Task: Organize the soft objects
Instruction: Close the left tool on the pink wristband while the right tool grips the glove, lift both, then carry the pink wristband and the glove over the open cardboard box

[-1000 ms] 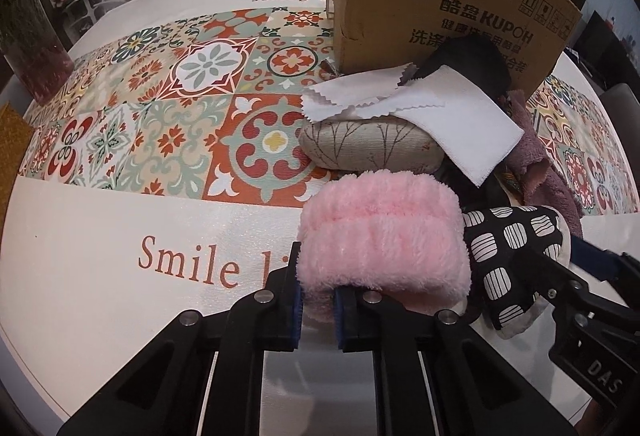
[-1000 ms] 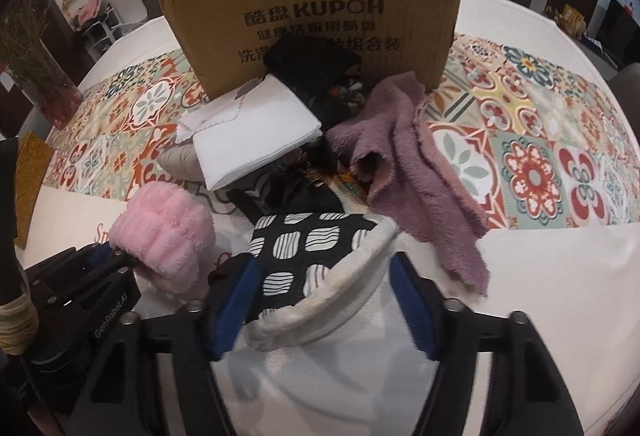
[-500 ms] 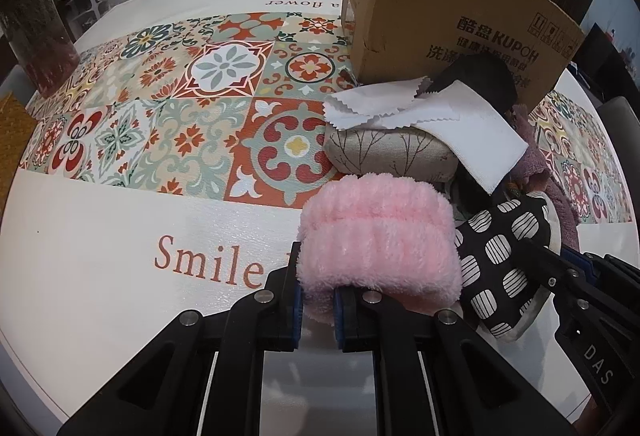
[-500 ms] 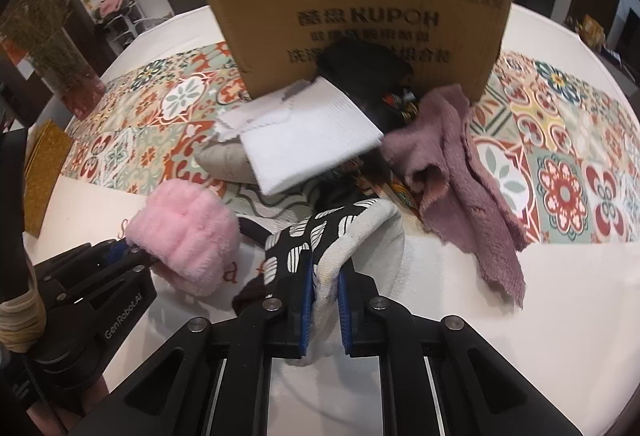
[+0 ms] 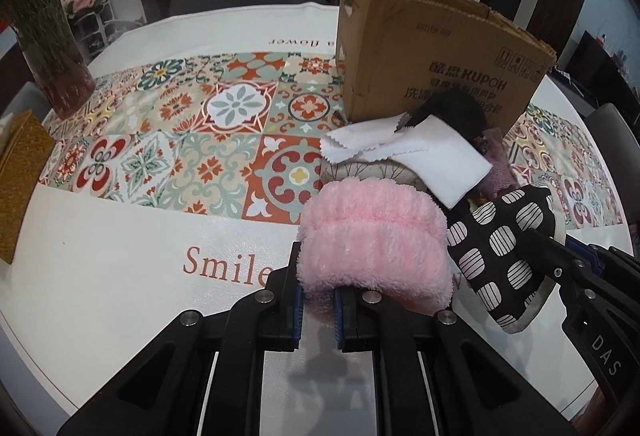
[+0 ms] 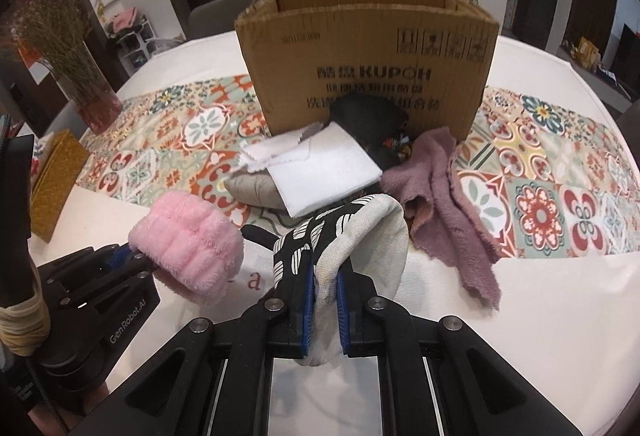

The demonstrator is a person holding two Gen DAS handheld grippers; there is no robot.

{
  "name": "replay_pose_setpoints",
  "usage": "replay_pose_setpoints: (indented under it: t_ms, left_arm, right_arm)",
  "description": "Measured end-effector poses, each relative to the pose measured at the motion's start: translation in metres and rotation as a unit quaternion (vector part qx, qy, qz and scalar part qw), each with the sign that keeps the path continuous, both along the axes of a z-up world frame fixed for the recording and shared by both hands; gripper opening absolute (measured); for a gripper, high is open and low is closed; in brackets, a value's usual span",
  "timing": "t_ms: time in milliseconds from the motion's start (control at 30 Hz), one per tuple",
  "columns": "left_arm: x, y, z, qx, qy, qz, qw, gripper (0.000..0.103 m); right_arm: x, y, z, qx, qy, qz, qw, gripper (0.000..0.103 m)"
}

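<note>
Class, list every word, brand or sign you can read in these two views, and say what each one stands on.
"KUPOH": cardboard box; the Chinese lines beneath, the small number and the handling symbols are too blurred to read.
"Smile": tablecloth, near edge.
"flower", upside down: tablecloth, far edge.
"GenRobot.AI": left gripper.
"DAS": right gripper.

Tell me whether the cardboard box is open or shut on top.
Open. In the right wrist view the box has no flaps over its top, and the inner face of its far wall shows. Its contents cannot be seen.
</note>
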State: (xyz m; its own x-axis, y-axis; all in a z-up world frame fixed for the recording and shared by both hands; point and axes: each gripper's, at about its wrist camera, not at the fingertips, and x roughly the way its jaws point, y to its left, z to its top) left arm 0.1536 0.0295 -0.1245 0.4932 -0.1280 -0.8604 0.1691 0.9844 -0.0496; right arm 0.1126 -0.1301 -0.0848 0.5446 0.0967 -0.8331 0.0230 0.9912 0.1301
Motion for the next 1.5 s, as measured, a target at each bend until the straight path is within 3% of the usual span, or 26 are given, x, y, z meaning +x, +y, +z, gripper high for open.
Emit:
replay_pose_setpoints:
  t_ms: [733,1500]
  left_arm:
    - [-0.037,-0.036,0.093,0.013,-0.11,-0.013,0.9938,0.013]
    - [-0.019,-0.057,0.155,0.016,-0.163,-0.017,0.9864,0.013]
  right_arm:
    - [-0.04,-0.038,0.079,-0.002,-0.111,-0.02,0.994,0.011]
    - [-0.024,-0.06,0.135,0.0,-0.163,-0.027,0.986,0.011]
